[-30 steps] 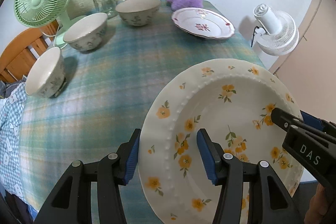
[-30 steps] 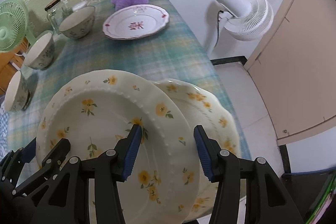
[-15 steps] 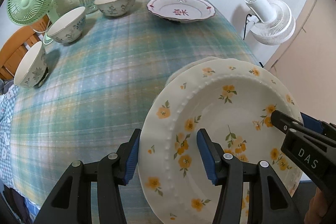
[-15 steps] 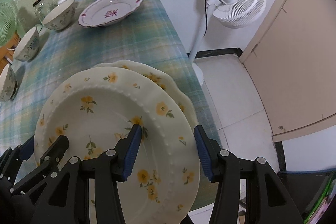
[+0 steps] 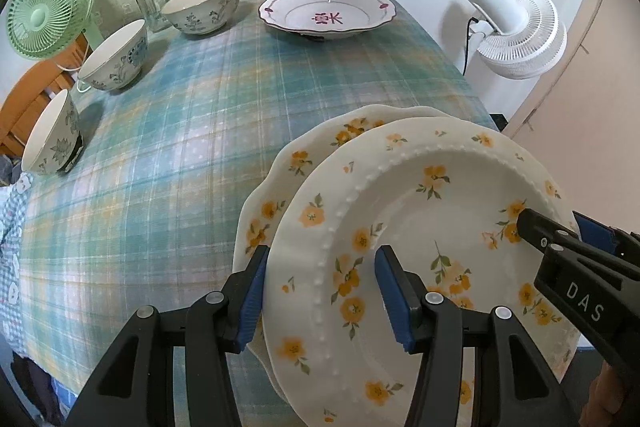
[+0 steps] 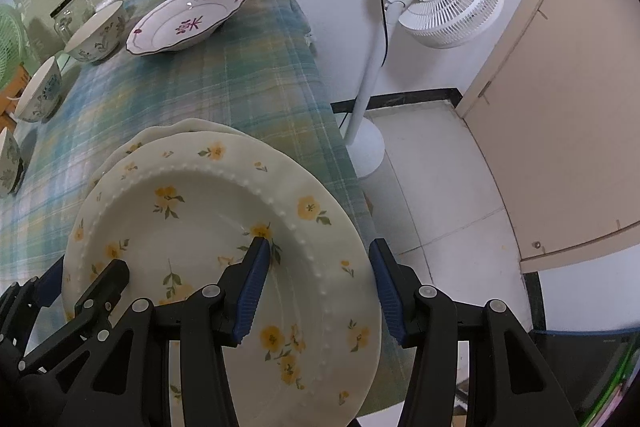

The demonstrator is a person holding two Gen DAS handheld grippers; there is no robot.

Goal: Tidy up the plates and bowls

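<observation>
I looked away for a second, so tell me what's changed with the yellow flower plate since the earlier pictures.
Both grippers, left and right, have carried the beaded yellow-flower plate back toward the near table edge, over the scalloped yellow-flower plate; more of that lower plate now shows. Neither grip changed. The three bowls and the red-patterned plate stayed put.

Left gripper (image 5: pixel 320 291): matte black linkage arms showing silver screws, fingers wearing ribbed blue pads (image 5: pixel 394 297). Right gripper (image 6: pixel 316 287): matching build; white "DAS" lettering showing at the left view's lower right, skin peeking beneath.
</observation>
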